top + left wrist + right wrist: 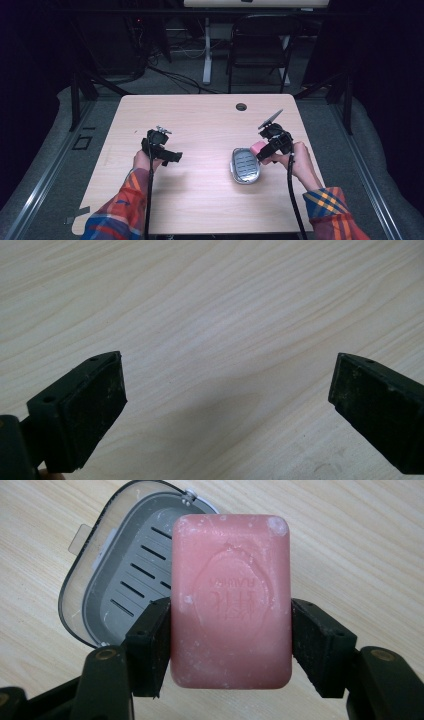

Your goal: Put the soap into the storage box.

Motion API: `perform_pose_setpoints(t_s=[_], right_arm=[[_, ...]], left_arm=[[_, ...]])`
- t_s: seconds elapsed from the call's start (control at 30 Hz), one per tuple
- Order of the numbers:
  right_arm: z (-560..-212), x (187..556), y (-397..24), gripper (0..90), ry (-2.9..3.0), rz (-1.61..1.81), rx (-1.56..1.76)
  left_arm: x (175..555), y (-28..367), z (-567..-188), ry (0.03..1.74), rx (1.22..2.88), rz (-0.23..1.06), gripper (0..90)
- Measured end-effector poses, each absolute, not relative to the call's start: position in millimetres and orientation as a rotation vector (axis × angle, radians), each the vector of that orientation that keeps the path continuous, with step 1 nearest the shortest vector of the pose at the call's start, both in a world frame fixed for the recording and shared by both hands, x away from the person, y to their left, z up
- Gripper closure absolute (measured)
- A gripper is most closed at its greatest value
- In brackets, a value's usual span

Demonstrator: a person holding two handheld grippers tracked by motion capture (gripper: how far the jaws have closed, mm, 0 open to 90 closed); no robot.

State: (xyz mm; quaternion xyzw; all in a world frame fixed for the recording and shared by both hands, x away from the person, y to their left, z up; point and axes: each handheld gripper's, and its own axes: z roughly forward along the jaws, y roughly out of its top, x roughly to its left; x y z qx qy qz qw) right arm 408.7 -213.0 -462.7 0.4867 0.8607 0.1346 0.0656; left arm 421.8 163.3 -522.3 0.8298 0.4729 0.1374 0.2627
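Note:
A pink bar of soap point(231, 600) with an embossed oval stamp sits clamped between the two black jaws of my right gripper point(230, 645), which is shut on its long sides. In the high view the soap point(257, 147) hangs just past the right end of a grey soap dish point(245, 165) with a slotted tray. That open dish point(120, 580) lies on the wood behind the soap in the right gripper view. My right gripper point(262, 152) is at the table's right. My left gripper point(175, 157) rests at the table's left, open, with bare wood between its pads point(95, 410).
The light wooden table point(200, 125) has a cable hole point(241, 106) near its far edge. A black folding chair point(260, 50) and a white desk leg point(207, 55) stand beyond the table, with cables on the floor.

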Motion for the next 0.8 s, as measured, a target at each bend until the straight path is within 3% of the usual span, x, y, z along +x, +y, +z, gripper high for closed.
perform_pose_setpoints(t_s=[0.8], right_arm=[[-480, 411, -185, 37.0, 2.605, 0.376, 1.473]], left_arm=[[422, 163, -522, 1.278, 2.253, 0.369, 2.0]])
